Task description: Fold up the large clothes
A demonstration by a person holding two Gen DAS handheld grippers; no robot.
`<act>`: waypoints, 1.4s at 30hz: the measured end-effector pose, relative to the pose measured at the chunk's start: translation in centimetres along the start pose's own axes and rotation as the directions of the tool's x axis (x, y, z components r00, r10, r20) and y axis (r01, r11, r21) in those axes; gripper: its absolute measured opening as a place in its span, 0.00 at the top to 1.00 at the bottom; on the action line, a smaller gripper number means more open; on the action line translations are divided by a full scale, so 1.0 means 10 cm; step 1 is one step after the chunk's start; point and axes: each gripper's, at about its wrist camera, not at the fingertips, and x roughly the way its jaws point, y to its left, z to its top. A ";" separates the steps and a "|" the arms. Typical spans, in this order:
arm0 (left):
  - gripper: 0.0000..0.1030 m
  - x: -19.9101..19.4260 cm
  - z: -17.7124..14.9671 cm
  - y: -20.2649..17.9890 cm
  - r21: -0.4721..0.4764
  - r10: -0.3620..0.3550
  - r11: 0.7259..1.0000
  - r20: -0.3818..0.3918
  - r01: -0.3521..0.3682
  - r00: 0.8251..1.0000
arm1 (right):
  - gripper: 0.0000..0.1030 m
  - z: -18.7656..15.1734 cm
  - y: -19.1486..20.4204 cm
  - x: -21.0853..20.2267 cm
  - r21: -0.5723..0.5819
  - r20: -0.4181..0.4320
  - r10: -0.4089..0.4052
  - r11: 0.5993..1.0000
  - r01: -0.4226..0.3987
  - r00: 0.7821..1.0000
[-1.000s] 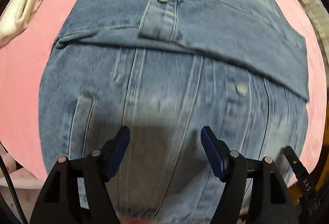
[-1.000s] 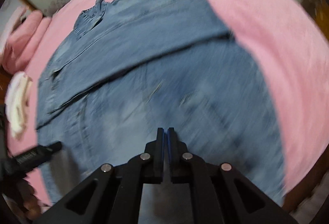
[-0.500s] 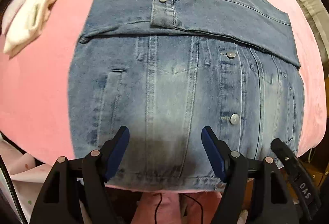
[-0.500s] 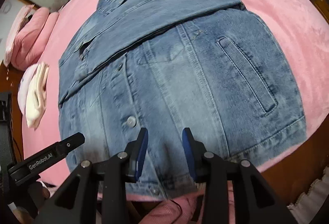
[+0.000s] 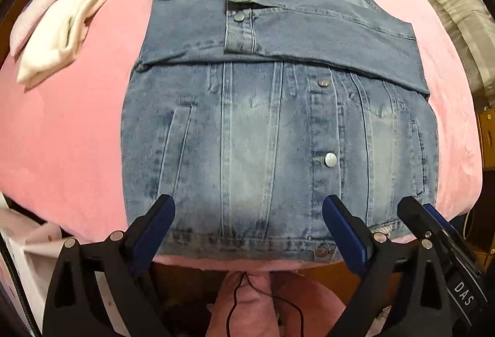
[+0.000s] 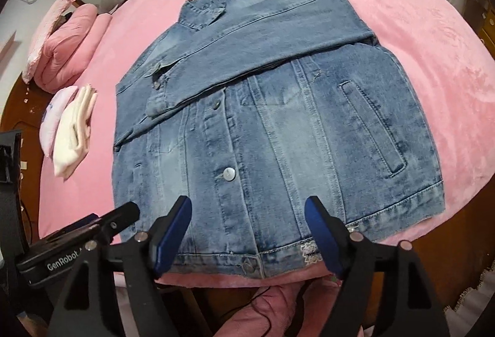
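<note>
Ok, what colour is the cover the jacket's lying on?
Pink, plain and plush; the bed cover shows best in the right wrist view, all around the denim jacket.

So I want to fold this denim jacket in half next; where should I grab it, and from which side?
Grip the denim jacket by its hem band, one claw near each bottom corner, coming from the near bed edge. The hem lies flat along that edge, and both sleeves already cross the chest.

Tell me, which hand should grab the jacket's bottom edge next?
Probably both together. The left gripper and right gripper hang over the jacket near its bottom edge, jaws opening and empty. The wide edge needs two corners.
</note>
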 end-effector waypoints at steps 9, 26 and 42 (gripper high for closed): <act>0.08 -0.15 -0.30 -0.16 0.003 0.036 0.999 0.006 -0.036 0.999 | 0.19 -0.09 -0.13 -0.27 -0.036 -0.002 0.037 0.999 -0.037 0.999; 0.08 -0.10 -0.95 0.69 -0.018 0.134 0.991 0.038 -0.133 0.990 | 0.19 -0.34 -1.34 -0.61 -0.039 0.082 0.075 0.997 -0.072 0.994; 0.08 0.44 -1.09 1.38 -0.391 -0.131 0.911 0.031 0.133 0.991 | 0.19 -0.44 -2.48 0.22 0.343 0.055 0.096 0.933 -0.109 0.994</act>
